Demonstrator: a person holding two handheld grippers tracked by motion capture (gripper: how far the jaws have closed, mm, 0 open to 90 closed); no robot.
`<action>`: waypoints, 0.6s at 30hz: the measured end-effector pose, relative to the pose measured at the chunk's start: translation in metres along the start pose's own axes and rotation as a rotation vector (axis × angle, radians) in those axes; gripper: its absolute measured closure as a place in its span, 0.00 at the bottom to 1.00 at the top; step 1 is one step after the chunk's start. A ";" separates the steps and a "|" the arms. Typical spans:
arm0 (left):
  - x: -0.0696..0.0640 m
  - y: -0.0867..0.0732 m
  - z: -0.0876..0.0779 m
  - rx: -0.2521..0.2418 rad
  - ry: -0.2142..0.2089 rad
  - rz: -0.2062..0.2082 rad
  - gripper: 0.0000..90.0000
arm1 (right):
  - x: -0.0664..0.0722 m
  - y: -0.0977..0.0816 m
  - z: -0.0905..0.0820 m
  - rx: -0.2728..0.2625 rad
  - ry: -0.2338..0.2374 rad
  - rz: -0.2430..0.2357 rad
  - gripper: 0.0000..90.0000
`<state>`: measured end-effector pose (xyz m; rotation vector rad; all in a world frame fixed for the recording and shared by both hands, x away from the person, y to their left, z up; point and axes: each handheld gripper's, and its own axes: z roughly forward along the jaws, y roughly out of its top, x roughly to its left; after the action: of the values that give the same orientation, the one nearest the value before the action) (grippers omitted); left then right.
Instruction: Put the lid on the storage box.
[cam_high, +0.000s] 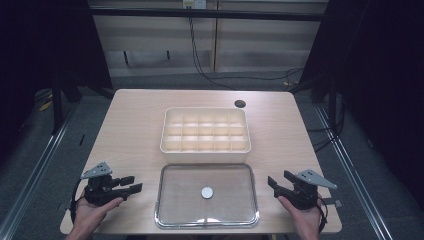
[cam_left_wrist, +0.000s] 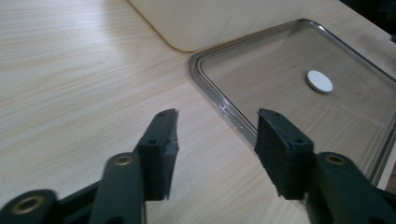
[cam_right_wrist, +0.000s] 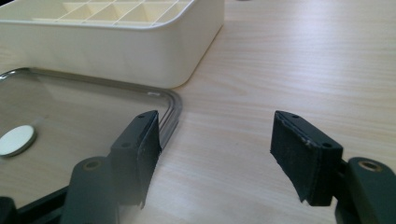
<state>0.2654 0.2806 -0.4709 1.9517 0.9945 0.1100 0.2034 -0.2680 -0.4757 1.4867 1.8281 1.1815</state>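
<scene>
A cream divided tray (cam_high: 205, 131), its compartments bare, sits at the centre of the high view on a wooden table (cam_high: 130, 130), with a clear glass lid (cam_high: 176, 195) lying flat just below it, a white round knob (cam_high: 207, 192) at its middle. At lower left the left gripper (cam_high: 131, 184), and at lower right the right gripper (cam_high: 274, 184), flank the lid with jaws apart, gripping nothing.

The clear lid (cam_left_wrist: 299, 93) runs off the left gripper view's right edge; the compartment box (cam_right_wrist: 116, 37) is cut by the right gripper view's top and left edges
</scene>
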 end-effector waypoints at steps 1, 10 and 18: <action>0.000 0.000 0.000 0.000 0.000 0.000 0.51 | 0.001 0.001 0.000 0.014 0.010 0.004 0.37; 0.000 -0.001 0.004 0.042 -0.008 -0.006 0.49 | 0.012 0.003 -0.001 0.057 0.057 0.012 0.48; -0.011 0.010 0.003 0.024 -0.001 0.004 0.49 | 0.019 0.008 0.005 0.142 0.169 0.032 0.50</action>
<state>0.2649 0.2685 -0.4618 1.9759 0.9950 0.0996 0.2069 -0.2481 -0.4688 1.5393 2.0452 1.2492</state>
